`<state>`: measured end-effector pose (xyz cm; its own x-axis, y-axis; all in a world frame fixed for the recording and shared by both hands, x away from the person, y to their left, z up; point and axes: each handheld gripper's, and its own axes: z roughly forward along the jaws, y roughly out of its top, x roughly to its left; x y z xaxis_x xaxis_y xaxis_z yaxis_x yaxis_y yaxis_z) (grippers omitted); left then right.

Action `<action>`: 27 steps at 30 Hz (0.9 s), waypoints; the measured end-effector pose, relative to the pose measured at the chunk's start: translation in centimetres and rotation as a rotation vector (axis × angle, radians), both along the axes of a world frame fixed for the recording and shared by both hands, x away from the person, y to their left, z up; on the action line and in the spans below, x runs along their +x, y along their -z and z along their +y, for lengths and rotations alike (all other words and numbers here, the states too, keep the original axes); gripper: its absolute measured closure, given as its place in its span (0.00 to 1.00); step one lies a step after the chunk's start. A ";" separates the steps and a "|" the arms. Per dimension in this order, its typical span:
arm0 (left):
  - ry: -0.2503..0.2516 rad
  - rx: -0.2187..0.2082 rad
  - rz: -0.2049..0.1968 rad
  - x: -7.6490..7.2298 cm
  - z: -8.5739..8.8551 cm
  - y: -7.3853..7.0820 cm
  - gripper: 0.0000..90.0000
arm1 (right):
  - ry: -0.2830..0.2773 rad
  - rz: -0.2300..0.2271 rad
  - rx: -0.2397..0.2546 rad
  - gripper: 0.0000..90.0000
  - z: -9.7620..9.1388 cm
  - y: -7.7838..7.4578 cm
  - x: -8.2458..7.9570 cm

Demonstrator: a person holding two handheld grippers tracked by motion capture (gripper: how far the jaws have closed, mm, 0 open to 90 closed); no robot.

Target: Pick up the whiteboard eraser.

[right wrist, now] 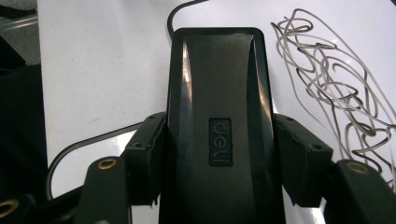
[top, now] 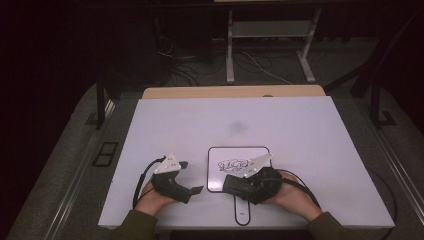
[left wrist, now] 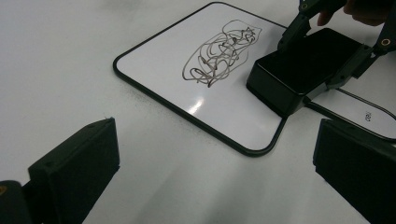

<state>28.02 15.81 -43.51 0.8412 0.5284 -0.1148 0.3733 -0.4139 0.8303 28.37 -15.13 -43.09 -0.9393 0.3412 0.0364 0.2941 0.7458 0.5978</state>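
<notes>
A small black-edged whiteboard lies near the front of the white table, with a grey scribble in its middle. My right gripper is shut on a black eraser, which rests on the board's near right corner beside the scribble. In the right gripper view both pads press the eraser on its long sides, and the scribble lies just to the right. My left gripper rests open on the table left of the board, with nothing between its jaws. From the left gripper view the board and eraser lie ahead.
A narrow white strip with a black edge lies at the table's front edge, under the right hand. The white tabletop stretches beyond the board. A wooden ledge runs along the far edge, with cables and a stand's legs on the floor behind.
</notes>
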 end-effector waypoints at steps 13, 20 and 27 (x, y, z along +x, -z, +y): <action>0.006 -0.001 -0.005 0.0 0.0 0.0 0.00 | 0.000 0.009 -0.032 0.43 0.4 -0.2 0.0; 0.013 -0.006 -0.002 0.0 0.0 0.0 0.00 | 0.006 0.034 -0.037 0.43 0.3 -0.4 0.3; 0.019 -0.010 -0.002 -0.1 -0.1 0.0 0.00 | 0.003 0.038 -0.015 0.43 0.1 -0.8 0.4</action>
